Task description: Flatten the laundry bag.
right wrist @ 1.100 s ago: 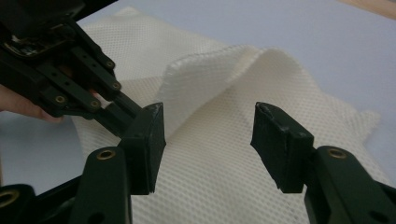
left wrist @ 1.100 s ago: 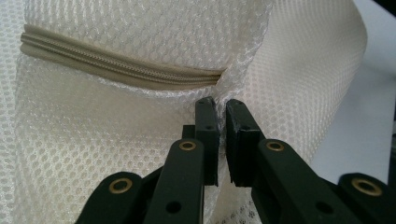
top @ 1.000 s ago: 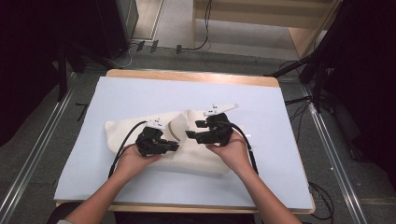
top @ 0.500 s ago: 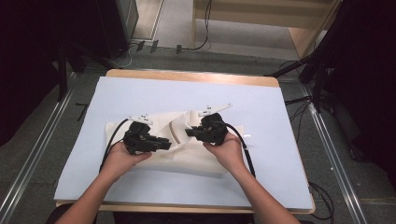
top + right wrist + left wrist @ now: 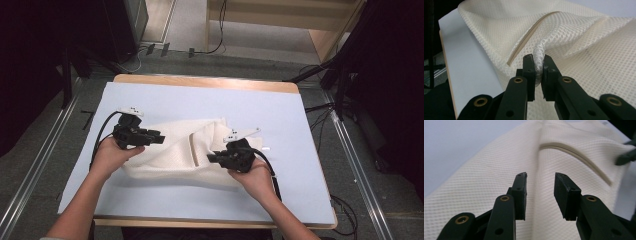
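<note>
Right tongs (image 5: 538, 65) clamped on a bunched fold of cream mesh cloth (image 5: 584, 40), gripped near the front right part of the table (image 5: 165, 97). Left tongs (image 5: 540, 186) half open, just been opening, nothing pinched between the pads, poised just above the cloth's left end. Cloth spread crumpled across the middle of the table's pale blue top, closer to the front edge than the back, with a thin cream seam (image 5: 576, 152) curving across it. One hand (image 5: 111, 156) behind each of the tongs, forearms entering from the front edge.
</note>
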`<state>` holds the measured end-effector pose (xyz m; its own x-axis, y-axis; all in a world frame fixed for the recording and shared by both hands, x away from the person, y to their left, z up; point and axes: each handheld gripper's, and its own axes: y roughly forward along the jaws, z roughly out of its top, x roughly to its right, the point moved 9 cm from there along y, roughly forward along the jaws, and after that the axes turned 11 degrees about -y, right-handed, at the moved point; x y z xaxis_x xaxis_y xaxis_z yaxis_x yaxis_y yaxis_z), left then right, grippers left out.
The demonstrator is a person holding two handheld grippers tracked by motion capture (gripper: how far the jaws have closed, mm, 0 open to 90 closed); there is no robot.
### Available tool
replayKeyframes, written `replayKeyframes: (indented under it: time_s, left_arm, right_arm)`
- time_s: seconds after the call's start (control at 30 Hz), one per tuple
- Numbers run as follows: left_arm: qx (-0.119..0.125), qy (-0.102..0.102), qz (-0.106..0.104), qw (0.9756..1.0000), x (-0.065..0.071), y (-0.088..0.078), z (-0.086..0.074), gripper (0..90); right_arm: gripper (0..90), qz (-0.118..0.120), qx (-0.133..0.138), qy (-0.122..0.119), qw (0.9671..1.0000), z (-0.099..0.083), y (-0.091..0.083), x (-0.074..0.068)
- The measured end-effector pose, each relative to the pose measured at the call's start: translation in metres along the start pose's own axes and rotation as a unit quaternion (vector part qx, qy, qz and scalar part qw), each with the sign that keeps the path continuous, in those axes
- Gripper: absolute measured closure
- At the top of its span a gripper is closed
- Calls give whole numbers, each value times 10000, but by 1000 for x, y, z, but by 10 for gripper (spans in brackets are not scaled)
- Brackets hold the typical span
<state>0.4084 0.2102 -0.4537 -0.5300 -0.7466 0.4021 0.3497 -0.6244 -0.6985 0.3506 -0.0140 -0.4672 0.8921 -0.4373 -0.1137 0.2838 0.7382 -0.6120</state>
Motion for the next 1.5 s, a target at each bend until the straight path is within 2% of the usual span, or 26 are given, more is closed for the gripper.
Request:
replayKeyframes:
  time_s: [0.17,0.23,0.37,0.47,0.57,0.63,0.73,0.83,0.9,0.93,1.0,1.03,1.07,1.1,1.13,1.23,1.3,1.37,1.5]
  left_arm:
    - [51,-56,212,9997,-21,6,10,592]
    - [-3,5,364,9993,-30,11,13,576]
    - [-60,-89,412,9991,-44,24,19,543]
    - [-51,-118,559,9984,-56,33,25,510]
    - [-57,-206,590,9980,-66,41,29,500]
    - [-36,-170,582,9982,-70,45,30,492]
    - [-49,-113,681,9976,-81,52,30,482]
    - [-128,-242,635,9976,-89,57,27,466]
    - [-235,-236,599,9976,-90,61,22,464]
    - [-203,-144,603,9979,-90,61,22,462]
    - [-222,-133,630,9977,-90,61,22,466]
    - [-210,-123,638,9977,-89,61,22,477]
    - [-303,-131,532,9980,-86,61,20,493]
    - [-303,-131,532,9980,-86,61,20,553]
    - [-357,-137,483,9981,-82,62,18,557]
    - [-474,-80,537,9974,-79,61,14,656]
    - [-489,-118,512,9974,-78,62,13,748]
    - [-611,-140,420,9971,-77,62,10,862]
    - [-671,-211,465,9964,-76,59,11,900]
  right_arm:
    - [846,9,0,-19,10000,-10,-8,-8]
    - [845,-2,2,-30,10000,-13,-9,-10]
    - [843,-7,-26,-10,10000,-20,-11,-13]
    - [841,2,-6,-26,10000,-21,-12,-15]
    - [839,-3,-18,-36,10000,-23,-12,-17]
    - [838,-20,-44,-31,10000,-25,-12,-18]
    - [836,-7,-51,-40,10000,-26,-12,-19]
    - [835,-14,-61,-41,10000,-27,-12,-19]
    - [834,-22,-63,-73,10000,-28,-12,-18]
    - [833,-20,-68,-69,10000,-28,-12,-18]
    - [834,-18,-69,-66,10000,-28,-11,-18]
    - [834,-26,-72,-61,10000,-28,-11,-17]
    - [834,-21,-83,-65,9999,-28,-11,-17]
    - [834,-21,-83,-65,9999,-28,-11,-17]
    - [834,-13,-81,-54,10000,-28,-11,-16]
    - [834,-43,-64,-52,10000,-28,-12,-15]
    - [834,-59,-66,-32,10000,-28,-13,-13]
    - [834,-54,-67,-25,10000,-28,-13,-12]
    - [836,-69,-61,-9,10000,-27,-15,-12]
